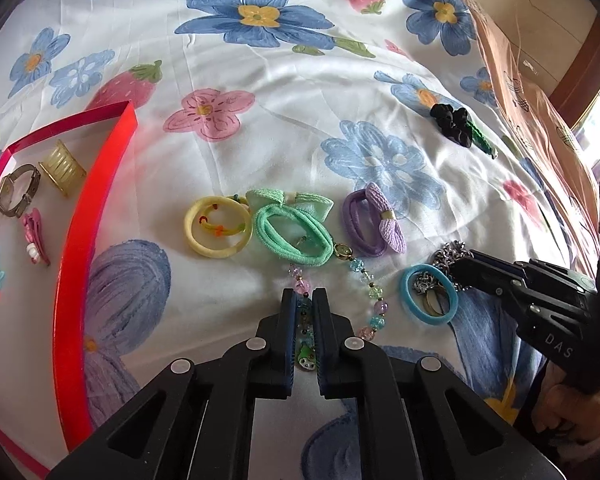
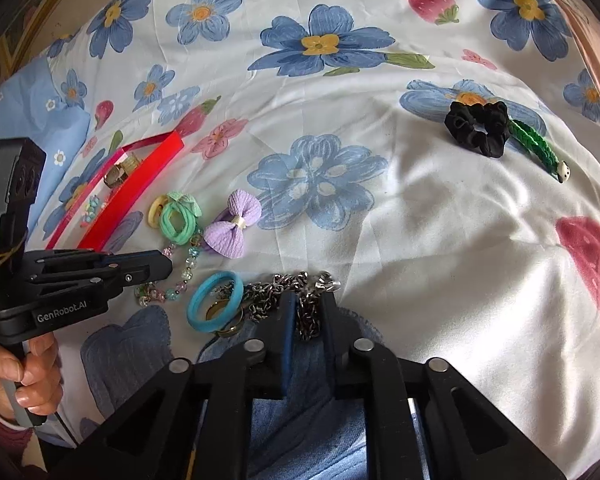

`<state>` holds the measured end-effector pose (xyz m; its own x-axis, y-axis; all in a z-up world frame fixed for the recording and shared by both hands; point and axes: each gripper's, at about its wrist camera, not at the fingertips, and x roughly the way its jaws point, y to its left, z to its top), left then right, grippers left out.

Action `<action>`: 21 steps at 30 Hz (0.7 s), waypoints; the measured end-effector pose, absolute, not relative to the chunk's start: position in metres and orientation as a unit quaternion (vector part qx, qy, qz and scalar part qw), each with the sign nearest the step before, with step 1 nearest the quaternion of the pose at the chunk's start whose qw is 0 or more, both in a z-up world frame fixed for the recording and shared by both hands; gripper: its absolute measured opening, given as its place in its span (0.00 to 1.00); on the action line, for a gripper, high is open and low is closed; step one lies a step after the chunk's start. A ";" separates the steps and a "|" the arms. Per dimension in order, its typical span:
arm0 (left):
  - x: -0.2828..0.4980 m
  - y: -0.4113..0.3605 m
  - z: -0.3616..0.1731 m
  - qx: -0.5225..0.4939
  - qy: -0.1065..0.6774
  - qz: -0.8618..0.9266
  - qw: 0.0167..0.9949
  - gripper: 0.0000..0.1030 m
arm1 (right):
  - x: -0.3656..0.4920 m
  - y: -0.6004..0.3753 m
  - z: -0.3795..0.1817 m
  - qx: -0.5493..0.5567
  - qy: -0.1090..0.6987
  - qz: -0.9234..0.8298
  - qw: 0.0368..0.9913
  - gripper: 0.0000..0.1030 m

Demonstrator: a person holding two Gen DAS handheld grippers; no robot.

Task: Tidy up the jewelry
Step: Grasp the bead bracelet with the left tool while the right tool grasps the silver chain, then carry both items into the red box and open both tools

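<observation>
My left gripper (image 1: 304, 300) is shut on the beaded bracelet (image 1: 370, 296), whose pastel beads curve away to the right on the sheet; it also shows in the right wrist view (image 2: 180, 280). My right gripper (image 2: 308, 304) is shut on a silver chain (image 2: 276, 292) that lies beside a blue hair tie (image 2: 214, 304) and brass rings (image 2: 228, 322). The red tray (image 1: 96, 216) at the left holds a watch (image 1: 16, 190), a gold cuff (image 1: 62, 168), a pink clip and small beads.
On the floral sheet lie a yellow bangle (image 1: 218, 226), a green bow hair tie (image 1: 294, 230), a purple bow hair tie (image 1: 374, 222), a black scrunchie (image 2: 480, 124) and a green braided bracelet (image 2: 538, 150). A pink pillow (image 1: 540, 120) borders the right.
</observation>
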<state>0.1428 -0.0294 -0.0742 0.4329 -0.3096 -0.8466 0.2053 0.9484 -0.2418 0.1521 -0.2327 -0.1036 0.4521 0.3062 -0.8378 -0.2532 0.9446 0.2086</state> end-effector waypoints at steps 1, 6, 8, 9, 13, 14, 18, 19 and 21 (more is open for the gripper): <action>0.140 -0.028 -0.072 -0.054 0.508 -0.154 0.846 0.06 | 0.152 -0.234 -0.101 0.035 0.495 0.166 0.852 0.11; 0.125 -0.014 -0.055 -0.064 0.492 -0.159 0.854 0.06 | 0.150 -0.236 -0.080 0.052 0.473 0.172 0.862 0.11; 0.117 -0.006 -0.043 -0.069 0.481 -0.158 0.860 0.06 | 0.150 -0.236 -0.068 0.058 0.462 0.177 0.867 0.11; 0.113 -0.002 -0.037 -0.072 0.476 -0.159 0.862 0.06 | 0.150 -0.235 -0.062 0.059 0.456 0.180 0.870 0.11; 0.099 0.014 -0.013 -0.083 0.450 -0.157 0.875 0.06 | 0.148 -0.226 -0.038 0.055 0.431 0.196 0.879 0.11; 0.094 0.019 -0.007 -0.087 0.443 -0.155 0.879 0.06 | 0.148 -0.224 -0.034 0.055 0.426 0.200 0.881 0.11; 0.080 0.040 0.009 -0.100 0.425 -0.145 0.888 0.06 | 0.149 -0.212 -0.019 0.055 0.411 0.214 0.884 0.11; 0.075 0.046 0.012 -0.102 0.421 -0.141 0.890 0.06 | 0.149 -0.208 -0.016 0.055 0.408 0.220 0.884 0.11; 0.068 0.059 0.019 -0.110 0.413 -0.133 0.894 0.06 | 0.150 -0.199 -0.010 0.052 0.401 0.227 0.886 0.11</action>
<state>0.0681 0.0587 0.0186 0.6235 -0.3281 -0.7096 0.1459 0.9406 -0.3067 0.1497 -0.1994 -0.0098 0.5745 0.4443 -0.6874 -0.3616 0.8912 0.2739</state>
